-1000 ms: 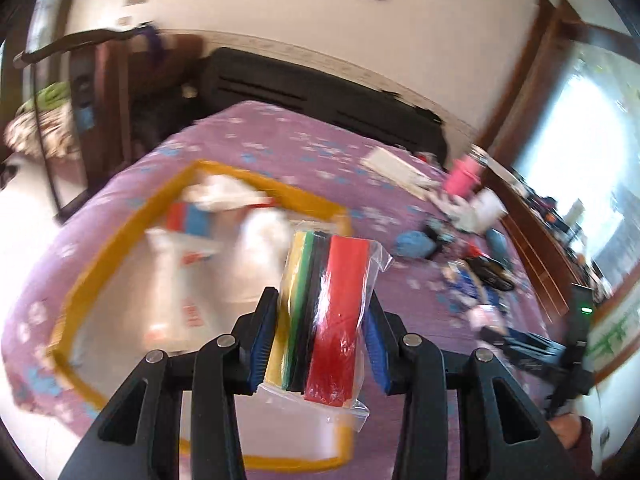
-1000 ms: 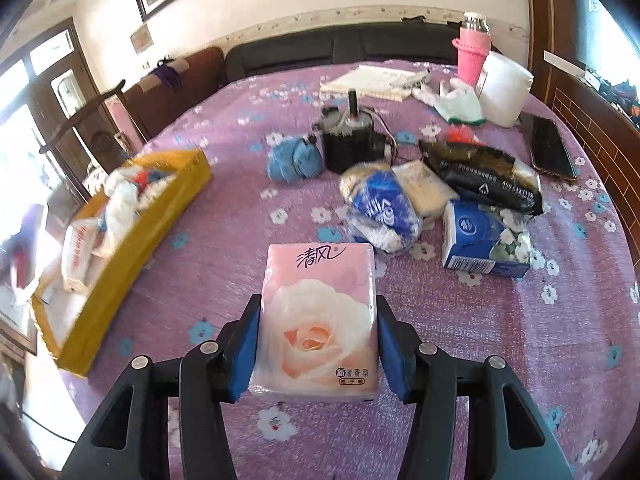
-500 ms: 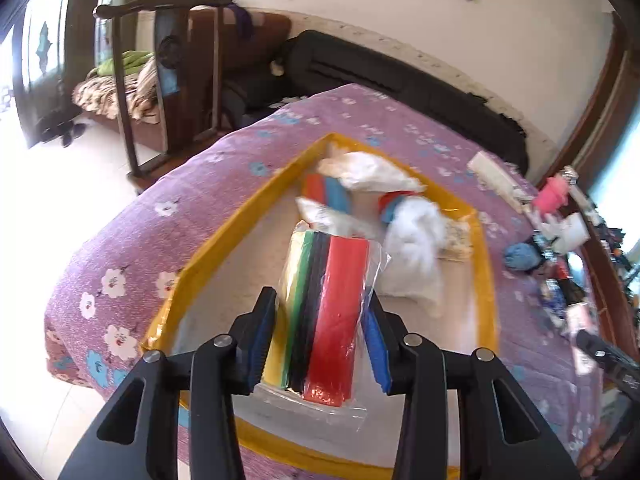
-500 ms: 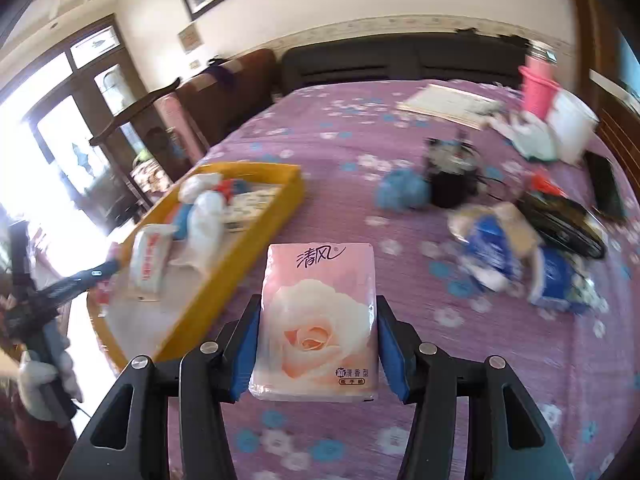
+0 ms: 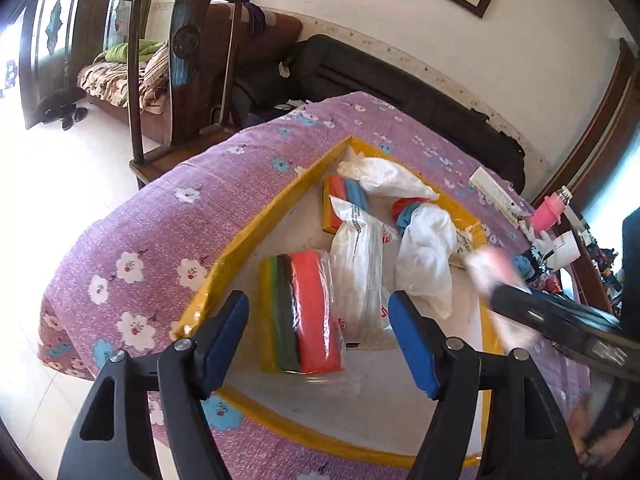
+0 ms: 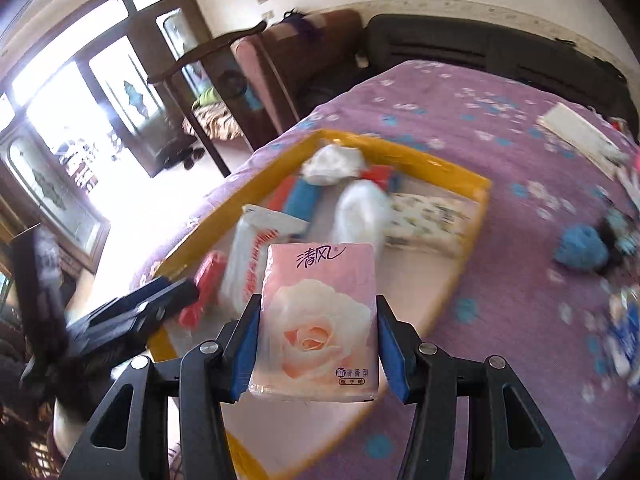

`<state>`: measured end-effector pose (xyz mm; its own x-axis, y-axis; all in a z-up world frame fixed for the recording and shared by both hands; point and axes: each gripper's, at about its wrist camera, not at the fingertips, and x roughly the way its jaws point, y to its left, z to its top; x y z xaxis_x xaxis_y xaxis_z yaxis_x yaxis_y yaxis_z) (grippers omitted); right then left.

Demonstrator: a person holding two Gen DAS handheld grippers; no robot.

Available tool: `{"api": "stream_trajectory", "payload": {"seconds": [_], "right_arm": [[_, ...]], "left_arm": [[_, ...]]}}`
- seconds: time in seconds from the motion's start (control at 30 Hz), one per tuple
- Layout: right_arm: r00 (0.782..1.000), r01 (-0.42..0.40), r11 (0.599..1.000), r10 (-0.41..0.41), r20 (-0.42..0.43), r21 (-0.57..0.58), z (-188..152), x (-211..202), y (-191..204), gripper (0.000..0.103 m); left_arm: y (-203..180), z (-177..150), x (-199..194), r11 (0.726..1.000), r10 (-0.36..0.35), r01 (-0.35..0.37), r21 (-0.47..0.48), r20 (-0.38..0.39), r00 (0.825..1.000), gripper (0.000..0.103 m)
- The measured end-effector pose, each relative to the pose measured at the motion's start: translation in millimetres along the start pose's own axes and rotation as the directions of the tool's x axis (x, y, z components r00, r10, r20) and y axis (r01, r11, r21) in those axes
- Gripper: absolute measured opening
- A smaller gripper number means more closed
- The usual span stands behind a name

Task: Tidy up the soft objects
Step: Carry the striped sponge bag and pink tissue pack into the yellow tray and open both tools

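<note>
My left gripper (image 5: 320, 340) is open above the yellow-rimmed tray (image 5: 256, 236). A bagged pack of coloured cloths, yellow, green, black and red (image 5: 304, 312), lies in the tray between and beyond its fingers. My right gripper (image 6: 318, 344) is shut on a pink tissue pack with a rose print (image 6: 320, 320) and holds it over the tray's near side (image 6: 476, 200). The right gripper shows blurred at the right of the left wrist view (image 5: 552, 316). The left gripper shows at the left of the right wrist view (image 6: 132, 312).
The tray holds white plastic bags (image 5: 424, 252), a red and blue pack (image 5: 344, 196) and a patterned tissue pack (image 6: 428, 220). A blue soft ball (image 6: 580, 248), a pink bottle (image 5: 548, 216) and other clutter lie on the purple floral cloth (image 5: 160, 224). A wooden chair (image 5: 188, 68) stands beyond.
My left gripper has opened and let the coloured cloth pack drop into the tray. My right gripper has carried the pink tissue pack left, over the tray.
</note>
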<state>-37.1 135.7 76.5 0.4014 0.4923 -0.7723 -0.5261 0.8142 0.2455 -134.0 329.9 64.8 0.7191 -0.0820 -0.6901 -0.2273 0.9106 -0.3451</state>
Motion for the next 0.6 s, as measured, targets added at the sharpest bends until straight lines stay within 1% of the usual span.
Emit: {"api": "stream_trajectory", "payload": {"seconds": [0.1, 0.2, 0.23, 0.27, 0.3, 0.37, 0.47, 0.6], "right_arm": [[1.0, 0.021, 1.0, -0.021, -0.023, -0.013, 19, 31, 11, 0.058], [0.997, 0.038, 0.999, -0.04, -0.067, -0.021, 30, 60, 13, 0.062], [0.995, 0.06, 0.998, -0.062, -0.077, -0.018, 31, 66, 12, 0.063], [0.995, 0.069, 0.998, -0.069, -0.069, -0.011, 32, 65, 10, 0.063], [0.997, 0.062, 0.998, -0.062, -0.051, 0.0, 30, 60, 8, 0.064], [0.998, 0.054, 0.998, -0.053, -0.015, 0.02, 26, 45, 3, 0.074], [0.996, 0.087, 0.996, -0.088, 0.033, 0.027, 18, 19, -4, 0.078], [0.984, 0.142, 0.988, -0.147, 0.102, 0.053, -1, -20, -18, 0.08]], "left_arm": [[4, 2, -10, 1.0, -0.009, 0.009, -0.003, 0.019, 1.0, 0.073], [6, 5, -20, 1.0, 0.011, -0.011, 0.004, 0.05, 0.999, 0.079], [7, 5, -23, 1.0, 0.021, -0.022, 0.008, 0.061, 0.998, 0.079], [7, 6, -24, 0.999, 0.028, -0.029, 0.013, 0.068, 0.997, 0.08], [7, 6, -26, 0.999, 0.032, -0.034, 0.017, 0.075, 0.997, 0.081], [6, 6, -28, 0.999, 0.029, -0.031, 0.025, 0.079, 0.996, 0.082], [3, 5, -29, 0.999, 0.005, -0.008, 0.034, 0.081, 0.997, 0.082], [-14, 4, -24, 0.998, -0.02, 0.015, 0.06, 0.075, 0.997, 0.082]]}}
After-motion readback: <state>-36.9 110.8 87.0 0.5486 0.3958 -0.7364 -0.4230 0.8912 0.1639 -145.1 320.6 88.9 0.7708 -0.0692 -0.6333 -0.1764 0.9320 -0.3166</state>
